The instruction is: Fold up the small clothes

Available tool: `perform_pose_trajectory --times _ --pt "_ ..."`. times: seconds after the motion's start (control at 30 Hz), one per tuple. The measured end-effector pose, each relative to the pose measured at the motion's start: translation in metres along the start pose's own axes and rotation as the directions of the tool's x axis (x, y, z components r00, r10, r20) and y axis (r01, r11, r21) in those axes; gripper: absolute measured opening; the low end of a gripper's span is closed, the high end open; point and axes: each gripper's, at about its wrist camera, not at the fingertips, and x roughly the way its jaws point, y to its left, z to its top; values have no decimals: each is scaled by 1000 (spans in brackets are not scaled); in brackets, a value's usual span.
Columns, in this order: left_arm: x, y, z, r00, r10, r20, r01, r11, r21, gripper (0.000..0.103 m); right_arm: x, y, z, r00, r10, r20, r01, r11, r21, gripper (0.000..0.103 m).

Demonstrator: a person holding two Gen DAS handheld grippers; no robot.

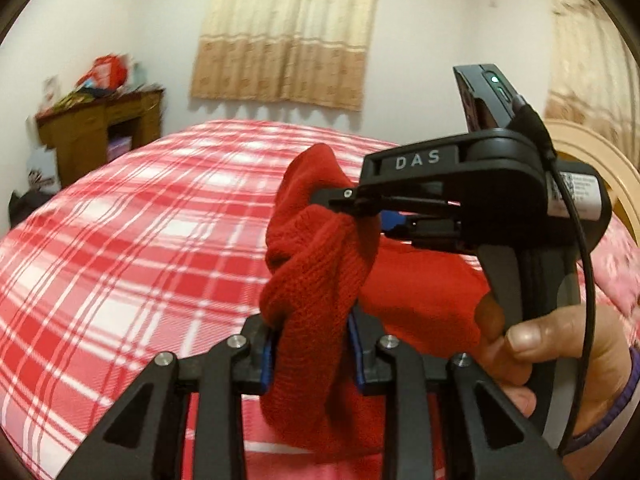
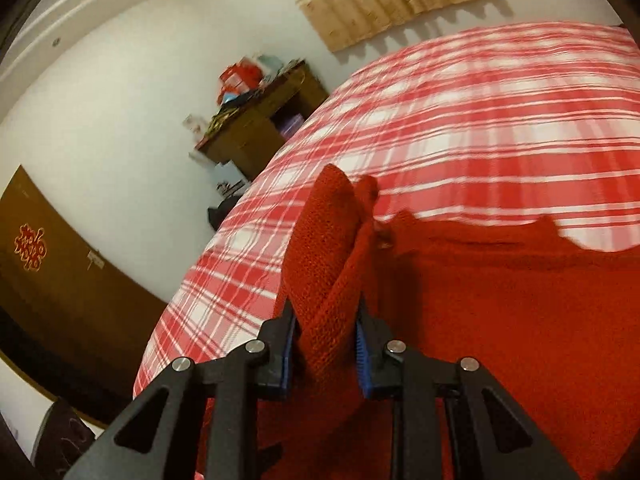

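With both tools clamped on the red knit garment (image 1: pixel 320 280), left tool (image 1: pixel 312 352) and right tool (image 2: pixel 326 344), carry the gathered edge level and lay it flat on the plaid bed (image 1: pixel 140 220).

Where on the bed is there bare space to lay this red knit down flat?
The plaid bed cover lies bare left of the red knit garment, out toward the wooden desk and the curtain. It is crowded at right, where the left tongs and right tongs grip the knit.

Black grippers with blue-padded jaws

Left gripper (image 1: pixel 312 344) and right gripper (image 2: pixel 326 344) have black linkage arms with silver screws; the right one bears white "DAS" lettering, a green light, a black cable and a QR label, held by a bare-skinned hand (image 1: pixel 560 360) with a purple cuff
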Motion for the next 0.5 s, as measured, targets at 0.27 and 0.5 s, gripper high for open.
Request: perform_pose_trajectory --times 0.27,0.5 --pt "10 -67 3 997 -77 -6 77 989 127 29 -61 -57 0 997 -46 68 41 997 70 24" --pt "27 -112 -3 989 -141 -54 149 970 192 29 -96 -109 -3 991 -100 85 89 988 123 24"
